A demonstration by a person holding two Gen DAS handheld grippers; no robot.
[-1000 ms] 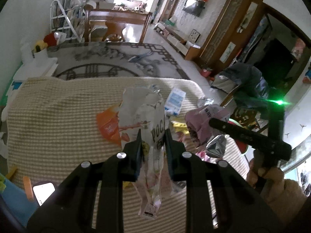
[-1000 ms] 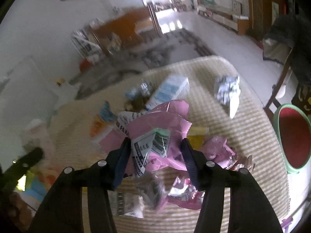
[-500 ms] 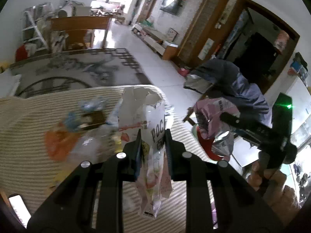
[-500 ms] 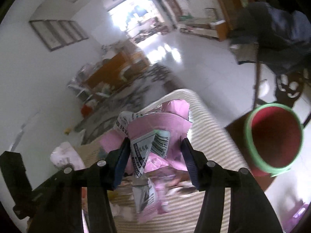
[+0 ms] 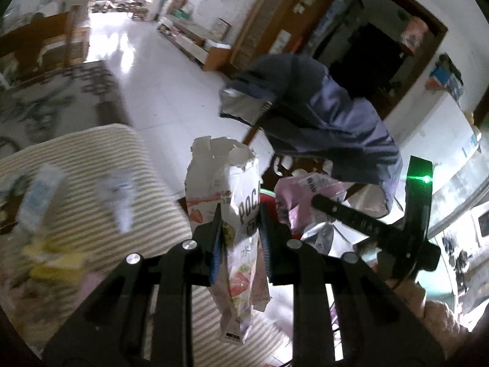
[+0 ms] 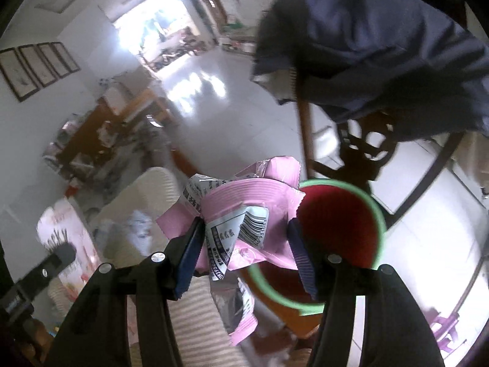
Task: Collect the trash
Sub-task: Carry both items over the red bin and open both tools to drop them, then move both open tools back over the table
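My left gripper [image 5: 240, 232] is shut on a torn white Pocky wrapper [image 5: 235, 189] and holds it upright past the edge of the striped table [image 5: 76, 165]. My right gripper [image 6: 244, 238] is shut on a crumpled pink wrapper [image 6: 253, 202] with a barcode, held over the near rim of the red bin with a green rim [image 6: 339, 226]. In the left wrist view the right gripper [image 5: 308, 202] and its pink wrapper [image 5: 305, 189] hang just right of the Pocky wrapper. A sliver of the bin [image 5: 266, 194] shows between them.
Blurred wrappers [image 5: 42, 195] and a yellow scrap [image 5: 55, 263] lie on the striped table. A wooden chair draped with a blue jacket [image 6: 382, 46] stands just behind the bin. White tiled floor [image 5: 159, 70] lies beyond.
Both grippers have swung right, off the table, each carrying its wrapper. The red bin has come under the right gripper's pink wrapper.
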